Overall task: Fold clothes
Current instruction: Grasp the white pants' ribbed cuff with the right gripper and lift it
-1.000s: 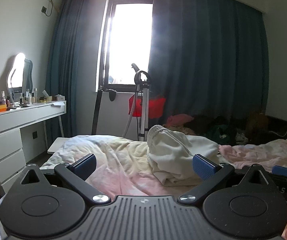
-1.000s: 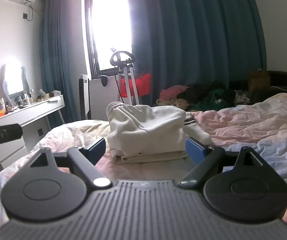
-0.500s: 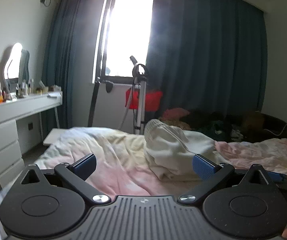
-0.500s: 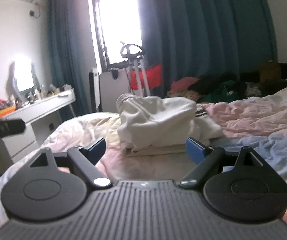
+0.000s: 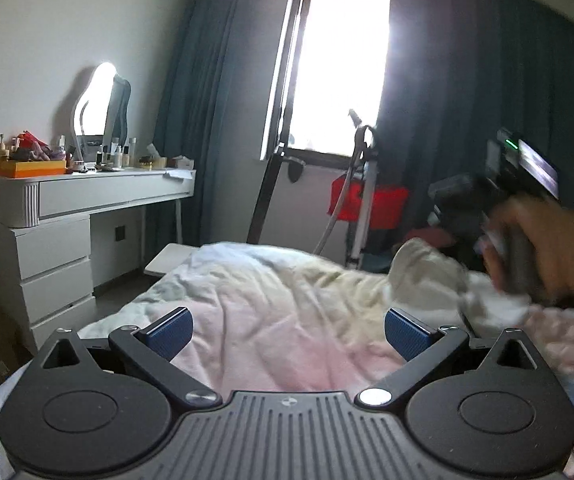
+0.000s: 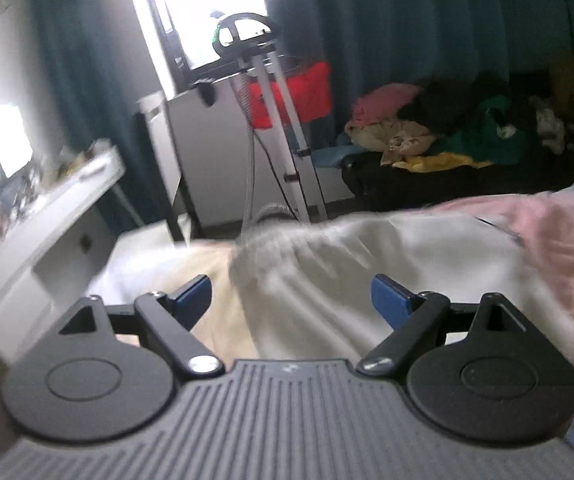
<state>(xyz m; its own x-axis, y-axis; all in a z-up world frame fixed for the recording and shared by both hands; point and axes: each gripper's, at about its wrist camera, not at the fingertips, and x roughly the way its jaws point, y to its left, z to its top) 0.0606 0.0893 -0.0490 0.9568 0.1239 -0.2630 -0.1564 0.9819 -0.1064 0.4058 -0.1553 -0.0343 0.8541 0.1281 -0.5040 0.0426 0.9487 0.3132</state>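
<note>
Two tools stood wide open and empty as I worked over the bed (image 5: 271,312): the left tool (image 5: 287,330) hovered above the rumpled pink-and-cream quilt, while the right tool (image 6: 291,298) hung close above the soft white garment (image 6: 367,264), blurred, probably lining up a grip. That garment lay bunched near the bed's far edge.

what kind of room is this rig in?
A bedroom, most likely: a bed with a rumpled pastel duvet, a white dressing table with a lit mirror, and a heap of loose coloured clothes.
</note>
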